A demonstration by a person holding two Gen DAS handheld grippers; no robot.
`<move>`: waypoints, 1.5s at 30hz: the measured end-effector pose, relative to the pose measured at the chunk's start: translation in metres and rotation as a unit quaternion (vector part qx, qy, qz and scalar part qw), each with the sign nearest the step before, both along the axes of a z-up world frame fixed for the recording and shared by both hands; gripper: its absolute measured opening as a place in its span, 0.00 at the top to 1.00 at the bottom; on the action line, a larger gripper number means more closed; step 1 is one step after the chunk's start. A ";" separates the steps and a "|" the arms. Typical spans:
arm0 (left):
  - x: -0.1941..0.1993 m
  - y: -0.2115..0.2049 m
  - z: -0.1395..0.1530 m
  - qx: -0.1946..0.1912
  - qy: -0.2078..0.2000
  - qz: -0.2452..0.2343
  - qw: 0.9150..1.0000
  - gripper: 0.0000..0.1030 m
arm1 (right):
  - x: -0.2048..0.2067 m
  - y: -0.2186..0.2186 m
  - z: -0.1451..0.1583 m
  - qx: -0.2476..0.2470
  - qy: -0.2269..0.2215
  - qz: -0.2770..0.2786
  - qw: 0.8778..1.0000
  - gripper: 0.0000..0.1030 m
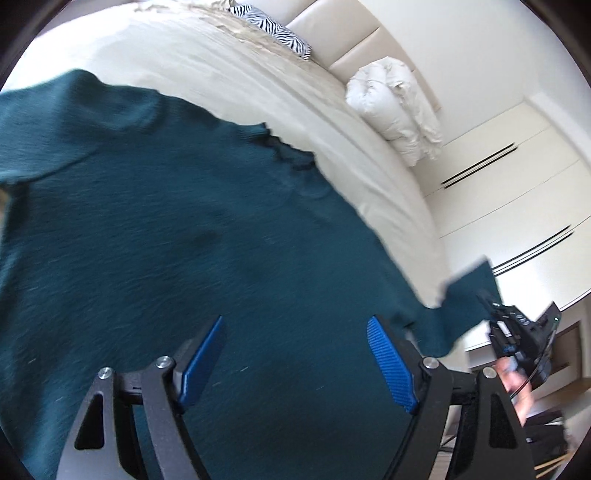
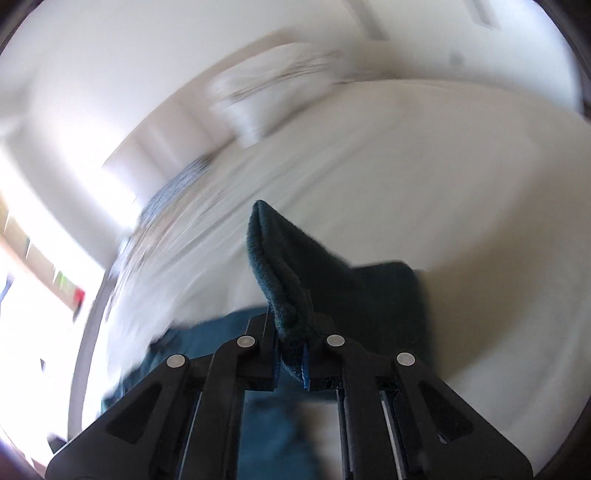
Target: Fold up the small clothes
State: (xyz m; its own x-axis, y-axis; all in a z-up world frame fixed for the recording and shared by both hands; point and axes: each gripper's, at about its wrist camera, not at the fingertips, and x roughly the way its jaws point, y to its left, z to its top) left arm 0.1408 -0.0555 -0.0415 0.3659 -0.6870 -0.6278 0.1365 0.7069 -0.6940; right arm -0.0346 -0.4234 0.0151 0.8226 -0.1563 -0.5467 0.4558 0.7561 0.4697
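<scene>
Cream bed (image 1: 192, 66) carries the green sweater (image 1: 184, 229), with a zebra pillow (image 1: 273, 33) and white duvet (image 1: 399, 110) by the headboard. Left tool (image 1: 295, 365) gapes empty; right tool (image 2: 291, 354) pinches the sweater's edge.

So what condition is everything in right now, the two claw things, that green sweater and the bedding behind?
Left gripper: open, empty, above the sweater.
Right gripper: shut on a fold of the sweater.
Green sweater: spread on the bed, one end lifted.
Bed: covered by a cream sheet.
White duvet: rolled up.
Zebra pillow: lying by the headboard.
</scene>
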 end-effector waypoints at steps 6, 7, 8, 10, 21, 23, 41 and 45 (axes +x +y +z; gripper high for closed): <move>0.017 0.000 -0.013 -0.061 0.027 0.002 0.998 0.21 | 0.082 0.125 -0.030 -0.053 0.061 0.129 0.988 0.93; 0.019 0.000 -0.017 -0.067 0.034 0.002 0.997 0.21 | 0.092 0.137 -0.040 -0.052 0.074 0.142 0.986 0.93; 0.021 0.000 -0.020 -0.071 0.040 0.002 0.997 0.21 | 0.101 0.149 -0.054 -0.053 0.091 0.155 0.982 0.93; 0.024 -0.003 -0.026 -0.079 0.051 0.000 0.996 0.21 | 0.108 0.168 -0.078 -0.055 0.122 0.172 0.976 0.92; 0.041 -0.064 -0.046 -0.083 0.084 -0.038 0.992 0.15 | 0.017 0.160 -0.113 0.063 0.087 0.177 0.978 0.44; 0.046 -0.080 -0.046 -0.065 0.081 -0.047 0.993 0.24 | 0.002 0.148 -0.113 0.087 0.084 0.164 0.979 0.44; 0.096 -0.013 0.005 0.028 0.004 -0.007 1.000 0.92 | -0.073 0.069 -0.143 0.231 0.029 0.090 0.968 0.44; 0.106 0.018 -0.012 0.036 0.021 0.023 0.999 0.92 | -0.079 0.061 -0.145 0.237 0.029 0.084 0.968 0.44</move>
